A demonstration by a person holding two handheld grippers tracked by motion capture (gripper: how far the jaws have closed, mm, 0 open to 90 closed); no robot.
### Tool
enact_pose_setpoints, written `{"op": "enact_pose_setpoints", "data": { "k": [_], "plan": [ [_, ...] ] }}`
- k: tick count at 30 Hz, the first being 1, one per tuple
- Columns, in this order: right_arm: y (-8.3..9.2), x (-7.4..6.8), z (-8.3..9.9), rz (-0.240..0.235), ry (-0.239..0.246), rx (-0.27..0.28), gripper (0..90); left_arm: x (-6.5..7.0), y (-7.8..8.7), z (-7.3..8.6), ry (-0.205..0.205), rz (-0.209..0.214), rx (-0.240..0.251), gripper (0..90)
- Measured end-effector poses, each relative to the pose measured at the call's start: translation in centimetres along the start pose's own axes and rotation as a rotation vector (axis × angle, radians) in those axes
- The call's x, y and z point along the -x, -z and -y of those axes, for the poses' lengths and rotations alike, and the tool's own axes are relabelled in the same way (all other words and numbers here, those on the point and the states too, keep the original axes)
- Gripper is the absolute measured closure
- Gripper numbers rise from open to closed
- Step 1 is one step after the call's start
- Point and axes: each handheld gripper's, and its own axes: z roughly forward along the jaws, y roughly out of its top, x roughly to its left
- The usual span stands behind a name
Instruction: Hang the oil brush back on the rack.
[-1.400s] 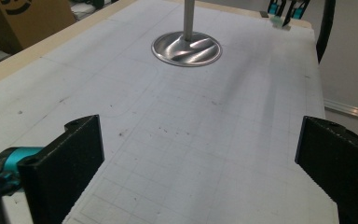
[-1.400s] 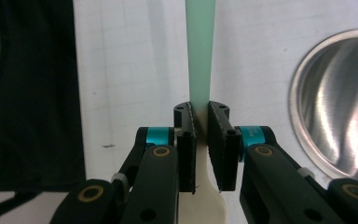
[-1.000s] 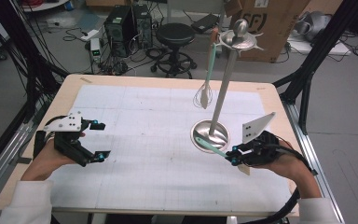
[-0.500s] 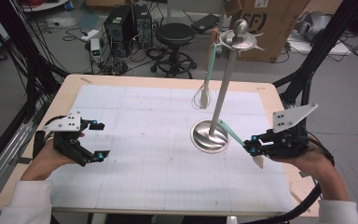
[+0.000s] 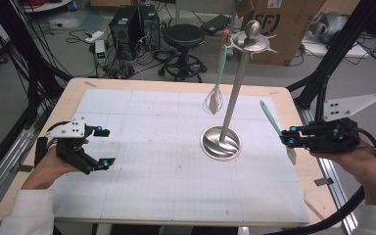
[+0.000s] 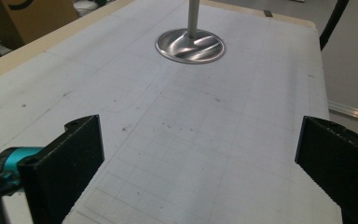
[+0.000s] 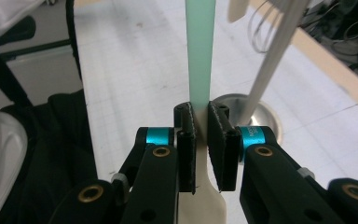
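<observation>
Moved since a second ago: right gripper (image 5: 291, 143) is lifting away from the stand's base plate (image 5: 220, 142), out toward the table's right edge and upward, taking the spatula (image 5: 275, 128) with it.
Left gripper (image 5: 103, 147): not going anywhere, sitting over the left part of the mat (image 5: 142, 147) with its jaws spread wide and nothing between them. In the left gripper view the base plate (image 6: 190, 45) is lying well ahead of those jaws.
Whisk (image 5: 214, 100): hanging by its mint handle off the top of the stand (image 5: 235, 95), far side of the pole from the person, well left of the right gripper and untouched.
Stand: upright, base plate sitting flat on the mat, now bare where the spatula had been lying across it.
Spatula: pinched near the junction of mint handle and cream blade; in the right gripper view the handle (image 7: 200, 51) is running up out of the closed jaws and the blade is hanging below them.
Right gripper (image 7: 200, 149): pressed tight on the spatula, just right of the pole and above table level.
What it means: pickup looks done, so I'm guessing the spatula is heading up to a hook beside the whisk. Handle end needs turning toward the top disc first, imo.
</observation>
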Motion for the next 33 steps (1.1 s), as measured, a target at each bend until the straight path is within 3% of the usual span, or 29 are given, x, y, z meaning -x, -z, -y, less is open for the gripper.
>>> {"op": "enact_pose_setpoints", "data": {
  "k": [7, 14, 18, 25, 33],
  "plan": [
    [2.4, 1.0, -0.9, 0.044, -0.028, 0.039, 82.0, 0.1, 0.0, 0.0, 0.000, 0.000, -0.001, 1.7],
    [3.5, 2.5, -1.7, 0.070, -0.050, 0.067, 82.0, 0.1, -0.1, -0.1, -0.001, 0.009, 0.005, 1.7],
    [3.8, 3.2, -2.1, 0.084, -0.069, 0.069, 82.0, 0.1, 0.0, 0.0, 0.000, 0.008, 0.003, 1.7],
    [3.8, 4.3, -3.3, 0.099, -0.061, 0.093, 82.0, 0.1, 0.1, 0.0, 0.003, 0.005, 0.007, 1.7],
    [3.5, 4.9, -4.8, 0.106, -0.049, 0.076, 82.0, 0.1, 0.1, 0.0, 0.002, 0.009, 0.010, 1.7]
  ]
}}
